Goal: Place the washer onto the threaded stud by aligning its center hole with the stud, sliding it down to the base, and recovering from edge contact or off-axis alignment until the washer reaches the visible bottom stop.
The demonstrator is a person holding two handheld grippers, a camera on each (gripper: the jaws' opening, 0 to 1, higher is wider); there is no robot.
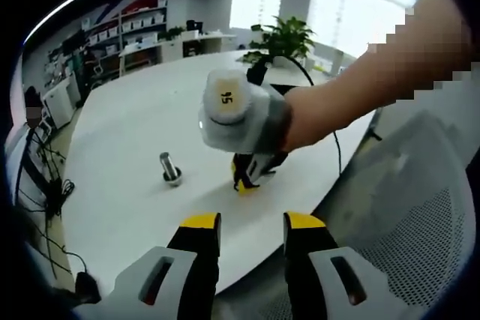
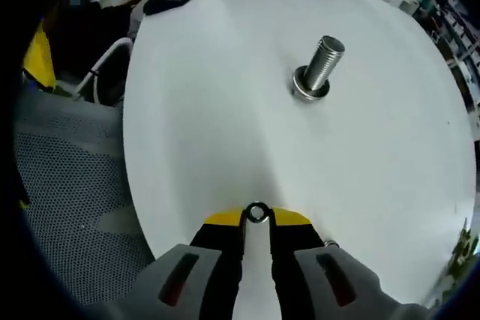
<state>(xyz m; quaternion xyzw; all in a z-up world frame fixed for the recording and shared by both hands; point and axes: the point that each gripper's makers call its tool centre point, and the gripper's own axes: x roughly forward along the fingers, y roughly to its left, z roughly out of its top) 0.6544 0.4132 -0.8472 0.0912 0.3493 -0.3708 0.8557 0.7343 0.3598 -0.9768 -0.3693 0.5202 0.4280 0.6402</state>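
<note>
A threaded steel stud (image 2: pixel 321 61) stands upright on its round base (image 2: pixel 309 89) on the white table (image 2: pixel 195 110). Between the yellow tips of my right gripper (image 2: pixel 257 221) sits the small metal washer (image 2: pixel 257 212), and the jaws are shut on it. It is held near the table's edge, well short of the stud. In the left gripper view the stud (image 1: pixel 170 168) is left of the right gripper (image 1: pixel 247 180), whose tips point down at the table. My left gripper (image 1: pixel 253 224) hangs open over the table's near edge with nothing between its jaws.
A mesh office chair (image 1: pixel 420 237) stands by the table edge; its mesh seat (image 2: pixel 67 177) is also in the right gripper view. A potted plant (image 1: pixel 289 35) sits at the table's far side. A person's arm (image 1: pixel 375 80) reaches in from the right. Cables (image 1: pixel 45 185) trail on the floor at left.
</note>
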